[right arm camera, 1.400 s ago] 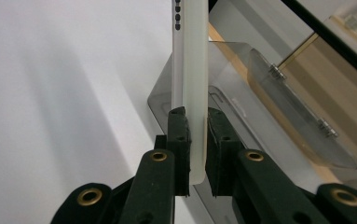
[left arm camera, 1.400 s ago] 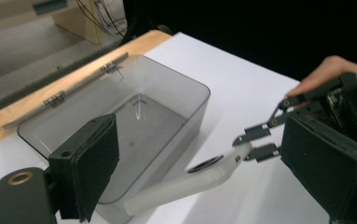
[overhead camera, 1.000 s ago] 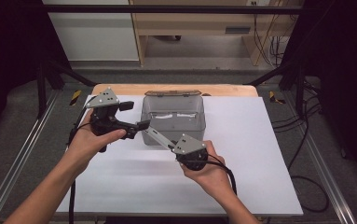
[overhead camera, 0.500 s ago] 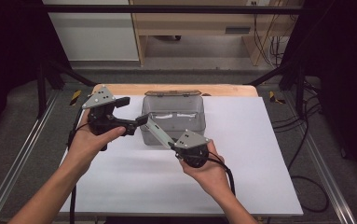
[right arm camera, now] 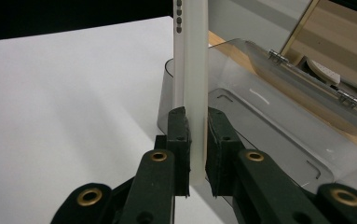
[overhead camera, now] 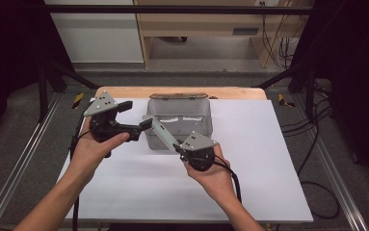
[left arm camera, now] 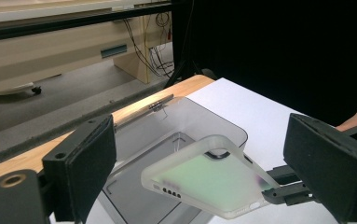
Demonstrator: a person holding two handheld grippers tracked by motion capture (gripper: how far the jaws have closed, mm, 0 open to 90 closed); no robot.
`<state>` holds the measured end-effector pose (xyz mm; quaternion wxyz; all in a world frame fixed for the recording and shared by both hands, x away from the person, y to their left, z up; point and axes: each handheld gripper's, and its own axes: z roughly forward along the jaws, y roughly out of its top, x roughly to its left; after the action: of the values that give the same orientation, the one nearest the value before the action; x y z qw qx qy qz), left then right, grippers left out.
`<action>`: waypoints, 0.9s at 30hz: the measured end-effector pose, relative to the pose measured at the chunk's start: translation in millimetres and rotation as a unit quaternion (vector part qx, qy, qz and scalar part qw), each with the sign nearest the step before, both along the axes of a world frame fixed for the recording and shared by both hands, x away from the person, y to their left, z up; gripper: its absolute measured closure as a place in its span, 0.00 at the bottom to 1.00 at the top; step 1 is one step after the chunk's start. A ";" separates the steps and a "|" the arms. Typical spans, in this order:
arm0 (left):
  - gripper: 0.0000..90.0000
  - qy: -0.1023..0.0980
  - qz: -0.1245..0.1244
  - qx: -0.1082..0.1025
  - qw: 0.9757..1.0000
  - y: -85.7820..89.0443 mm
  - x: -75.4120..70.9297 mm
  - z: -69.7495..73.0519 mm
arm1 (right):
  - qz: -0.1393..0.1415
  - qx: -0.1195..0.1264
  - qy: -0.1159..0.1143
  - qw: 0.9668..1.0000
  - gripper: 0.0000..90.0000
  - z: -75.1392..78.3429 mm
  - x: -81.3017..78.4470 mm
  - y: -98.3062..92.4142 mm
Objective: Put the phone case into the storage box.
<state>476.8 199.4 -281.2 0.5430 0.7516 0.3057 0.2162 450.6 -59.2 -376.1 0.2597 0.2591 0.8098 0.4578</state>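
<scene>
The right gripper (right arm camera: 195,135) clamps the frosted translucent phone case (left arm camera: 209,179), its long axis pointing between the left gripper's (left arm camera: 213,172) seemingly parted jaws.

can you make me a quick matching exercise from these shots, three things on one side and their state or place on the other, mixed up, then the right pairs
Things:
1. phone case
2. clear box
3. left gripper

States or places:
a. lid open, standing on the white table sheet
b. jaws apart, nothing pressed between them
c. clamped edge-on in the right gripper

Pairs: 1-c, 2-a, 3-b
</scene>
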 end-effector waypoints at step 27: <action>0.14 0.005 0.016 -0.017 1.000 -9.3 -14.3 -25.7 | -0.030 0.035 -0.013 0.999 0.90 3.9 3.2 4.0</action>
<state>462.5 190.1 -306.9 0.5503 0.7385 0.3242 0.2161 453.8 -55.2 -372.2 0.2750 0.2864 0.7814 0.4813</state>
